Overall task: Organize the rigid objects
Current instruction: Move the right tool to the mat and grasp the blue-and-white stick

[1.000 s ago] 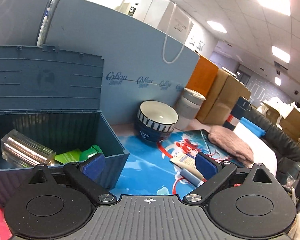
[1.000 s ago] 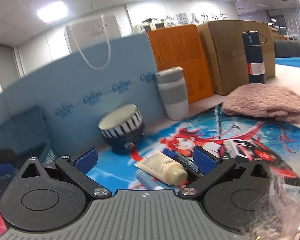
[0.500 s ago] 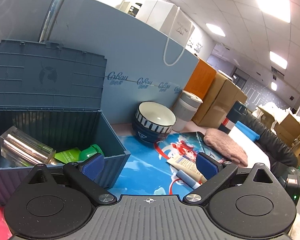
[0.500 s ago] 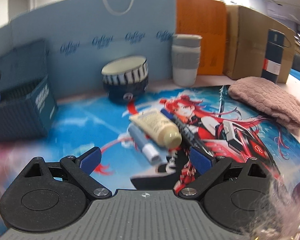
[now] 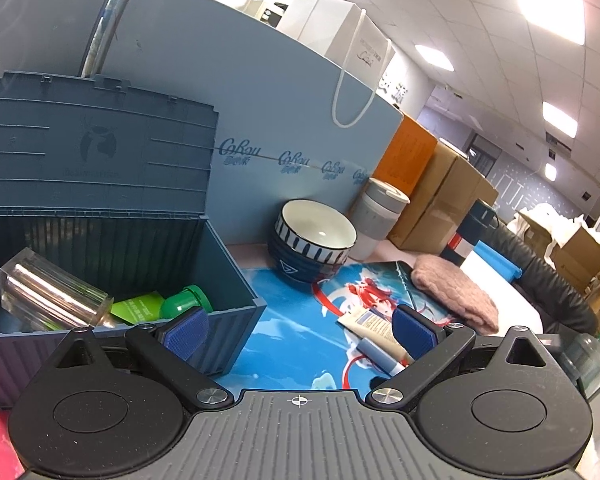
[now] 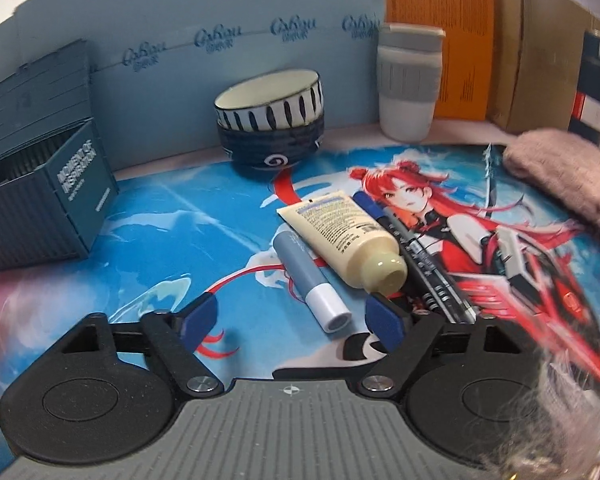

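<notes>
A cream tube (image 6: pixel 346 236), a blue-grey stick with a white cap (image 6: pixel 310 282) and dark pens (image 6: pixel 420 264) lie together on the printed mat (image 6: pixel 180 224). My right gripper (image 6: pixel 292 316) is open and empty, low over the mat just in front of the stick. A dark blue box (image 5: pixel 228 320) with its lid up holds a clear case (image 5: pixel 52 300) and a green-capped tube (image 5: pixel 160 306). My left gripper (image 5: pixel 298 330) is open and empty beside the box's right front corner. The tube (image 5: pixel 374 326) and stick (image 5: pixel 378 356) also show there.
Stacked striped bowls (image 6: pixel 272 120) and a grey-and-white cup (image 6: pixel 410 84) stand at the back by the blue board. A pink knitted cloth (image 6: pixel 568 176) lies at the right. Cardboard boxes (image 6: pixel 540 60) and a dark flask (image 6: pixel 594 84) stand behind it.
My right gripper has tilted down and moved forward to the tube, stick and pens. My left gripper has stayed by the box, open, with only a small shift.
</notes>
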The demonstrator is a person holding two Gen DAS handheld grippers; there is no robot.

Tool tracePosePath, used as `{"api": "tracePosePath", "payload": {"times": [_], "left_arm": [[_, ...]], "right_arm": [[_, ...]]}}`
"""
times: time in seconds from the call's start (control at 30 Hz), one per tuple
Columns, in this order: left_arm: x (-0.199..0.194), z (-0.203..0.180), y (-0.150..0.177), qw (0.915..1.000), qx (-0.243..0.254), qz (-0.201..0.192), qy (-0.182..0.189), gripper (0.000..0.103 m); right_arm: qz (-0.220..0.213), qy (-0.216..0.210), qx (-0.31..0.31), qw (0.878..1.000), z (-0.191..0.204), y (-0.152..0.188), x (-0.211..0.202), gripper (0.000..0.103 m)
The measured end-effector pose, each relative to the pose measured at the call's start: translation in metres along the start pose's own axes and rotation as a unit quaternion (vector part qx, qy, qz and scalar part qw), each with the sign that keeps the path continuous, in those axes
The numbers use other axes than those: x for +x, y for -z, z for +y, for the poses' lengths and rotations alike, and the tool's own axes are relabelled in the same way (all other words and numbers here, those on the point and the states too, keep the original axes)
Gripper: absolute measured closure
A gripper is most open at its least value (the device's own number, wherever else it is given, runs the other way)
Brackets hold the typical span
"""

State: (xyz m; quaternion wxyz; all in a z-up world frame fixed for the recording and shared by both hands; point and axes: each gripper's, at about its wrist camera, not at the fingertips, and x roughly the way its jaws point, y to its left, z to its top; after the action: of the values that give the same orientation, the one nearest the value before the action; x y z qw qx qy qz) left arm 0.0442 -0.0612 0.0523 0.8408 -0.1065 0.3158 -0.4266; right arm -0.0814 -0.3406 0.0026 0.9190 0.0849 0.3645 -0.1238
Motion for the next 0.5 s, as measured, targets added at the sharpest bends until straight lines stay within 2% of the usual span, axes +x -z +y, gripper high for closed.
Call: {"api": "tracePosePath", "payload": {"times": [0.23,0.33,0.43,0.5], "left_arm": [[-0.001,0.003,0.000,1.0000,-0.005,0.001,0.003,0.003],[-0.002,0.002,0.000,1.0000,-0.004,-0.001,0.004,0.003],[-0.005,0.004,-0.002,1.0000,-0.007,-0.004,0.005,0.003],[-0.008,0.006,-0.002,0.9999,-0.011,-0.009,0.006,0.003]], "right_arm": [[-0.004,-0.015,0.014,1.000,0.001,-0.007,0.015,0.042],[-0.010,-0.009,0.014,1.000,0.003,-0.010,0.022,0.053],[-0.017,-0.001,0.021,1.000,0.004,-0.012,0.025,0.070],[-0.017,0.008,0.020,1.000,0.005,-0.011,0.025,0.085]]}}
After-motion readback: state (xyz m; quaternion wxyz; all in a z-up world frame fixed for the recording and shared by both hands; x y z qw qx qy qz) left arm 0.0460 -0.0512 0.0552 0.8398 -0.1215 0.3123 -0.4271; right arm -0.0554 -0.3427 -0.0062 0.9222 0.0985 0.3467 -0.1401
